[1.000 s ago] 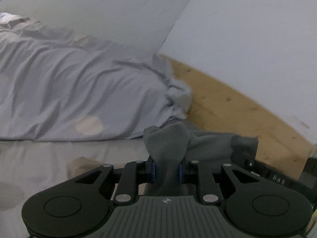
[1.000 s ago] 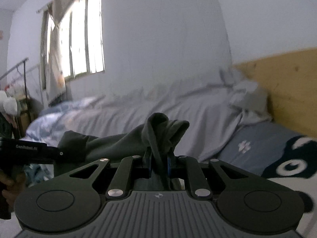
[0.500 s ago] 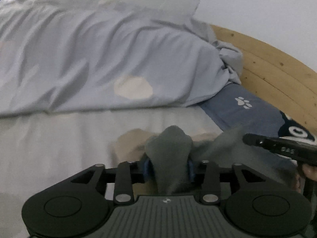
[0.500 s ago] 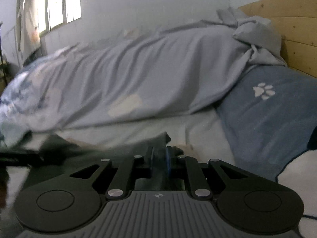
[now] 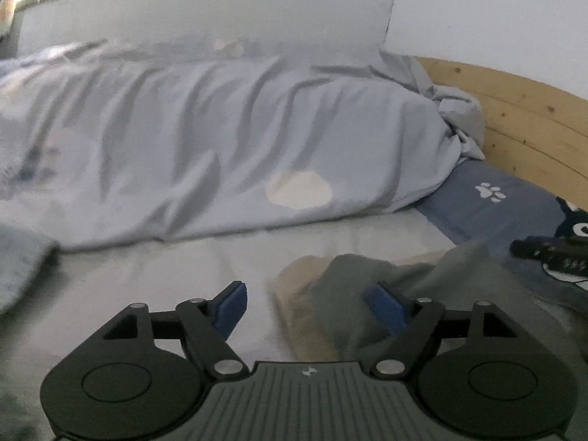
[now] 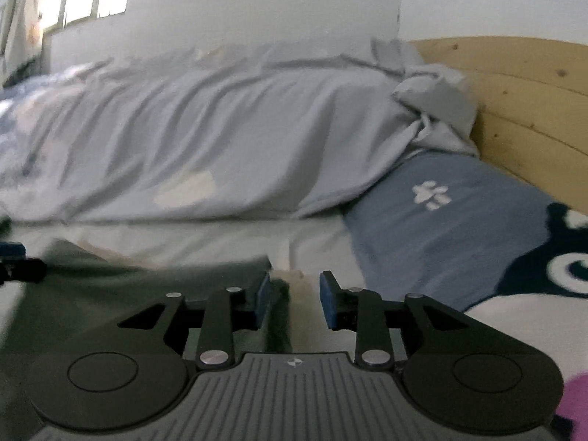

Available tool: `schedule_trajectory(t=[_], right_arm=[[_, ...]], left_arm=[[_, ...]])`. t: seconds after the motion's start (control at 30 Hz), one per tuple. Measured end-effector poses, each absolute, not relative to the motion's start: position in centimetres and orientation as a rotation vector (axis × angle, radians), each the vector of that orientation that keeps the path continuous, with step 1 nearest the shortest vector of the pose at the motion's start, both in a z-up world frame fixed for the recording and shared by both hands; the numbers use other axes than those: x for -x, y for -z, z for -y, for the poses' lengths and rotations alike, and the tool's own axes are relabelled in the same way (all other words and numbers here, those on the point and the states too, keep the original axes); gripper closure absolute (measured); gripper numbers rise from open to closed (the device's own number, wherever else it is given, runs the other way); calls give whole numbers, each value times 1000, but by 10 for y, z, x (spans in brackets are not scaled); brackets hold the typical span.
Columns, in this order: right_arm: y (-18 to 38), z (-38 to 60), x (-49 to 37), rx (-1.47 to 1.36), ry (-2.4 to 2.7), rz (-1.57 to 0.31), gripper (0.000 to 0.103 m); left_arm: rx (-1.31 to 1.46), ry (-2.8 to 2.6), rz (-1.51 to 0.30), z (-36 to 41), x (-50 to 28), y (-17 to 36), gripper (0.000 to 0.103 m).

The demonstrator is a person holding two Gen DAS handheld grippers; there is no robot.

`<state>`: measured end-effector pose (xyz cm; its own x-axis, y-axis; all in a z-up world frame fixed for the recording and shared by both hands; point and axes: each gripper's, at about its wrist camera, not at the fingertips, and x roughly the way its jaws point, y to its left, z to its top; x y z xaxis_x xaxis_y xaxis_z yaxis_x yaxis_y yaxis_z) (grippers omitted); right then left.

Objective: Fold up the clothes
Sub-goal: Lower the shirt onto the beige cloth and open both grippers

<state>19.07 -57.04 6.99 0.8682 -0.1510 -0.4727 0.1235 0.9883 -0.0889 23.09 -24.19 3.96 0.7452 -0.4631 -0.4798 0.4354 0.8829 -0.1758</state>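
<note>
White bed sheet [image 5: 176, 275] is the floor for this job, with a rumpled blanket [image 5: 220, 139] heaped behind it. On the sheet, in front of the blanket, lies the grey garment [image 5: 367, 279]. It looks soft, light and floppy, so it will sag and bunch. The left gripper [image 5: 307, 305] is opening its fingers wide, cloth by one pad but not pinched. The right gripper [image 6: 294, 296] is opening too, narrower, holding nothing. Best to pinch the garment at a corner or edge
</note>
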Motion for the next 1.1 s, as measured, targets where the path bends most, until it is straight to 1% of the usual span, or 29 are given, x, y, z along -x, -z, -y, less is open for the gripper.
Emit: schedule_trajectory(t=[0.03, 0.1, 0.13, 0.2, 0.23, 0.3, 0.37, 0.43, 0.5, 0.63, 0.77, 0.8, 0.87, 0.97, 1.1], right_arm=[[-80, 567, -181, 48, 143, -486, 74], [-100, 558, -161, 33, 138, -461, 69], [-113, 551, -148, 21, 125, -443, 68], [-134, 535, -123, -2, 89, -418, 60], [-145, 524, -108, -11, 72, -403, 58], [-165, 501, -80, -33, 34, -374, 50], [-182, 479, -51, -64, -6, -349, 49], [-197, 455, -25, -95, -45, -332, 48], [-207, 432, -3, -120, -84, -319, 35], [-220, 387, 32, -133, -125, -323, 33], [-226, 346, 63, -165, -156, -327, 25], [-224, 334, 69, -156, -161, -327, 22], [-217, 311, 79, -139, -169, -329, 18], [-198, 284, 82, -146, -160, -357, 17], [-162, 258, 68, -135, -123, -411, 16]], left_arm=[[54, 488, -537, 237, -224, -47, 27], [58, 486, -532, 226, -206, -65, 27], [58, 484, -528, 221, -196, -73, 26], [58, 480, -518, 208, -171, -92, 26], [59, 486, -511, 202, -158, -101, 26], [69, 496, -494, 186, -129, -120, 24], [91, 490, -475, 166, -101, -137, 20], [106, 490, -460, 144, -72, -152, 18], [100, 489, -443, 120, -46, -162, 17], [111, 438, -439, 77, -5, -175, 17], [112, 393, -437, 41, 28, -179, 14], [114, 379, -434, 33, 34, -178, 12], [117, 347, -438, 20, 44, -172, 10], [115, 292, -473, 10, 50, -157, 10], [63, 286, -505, 5, 47, -122, 8]])
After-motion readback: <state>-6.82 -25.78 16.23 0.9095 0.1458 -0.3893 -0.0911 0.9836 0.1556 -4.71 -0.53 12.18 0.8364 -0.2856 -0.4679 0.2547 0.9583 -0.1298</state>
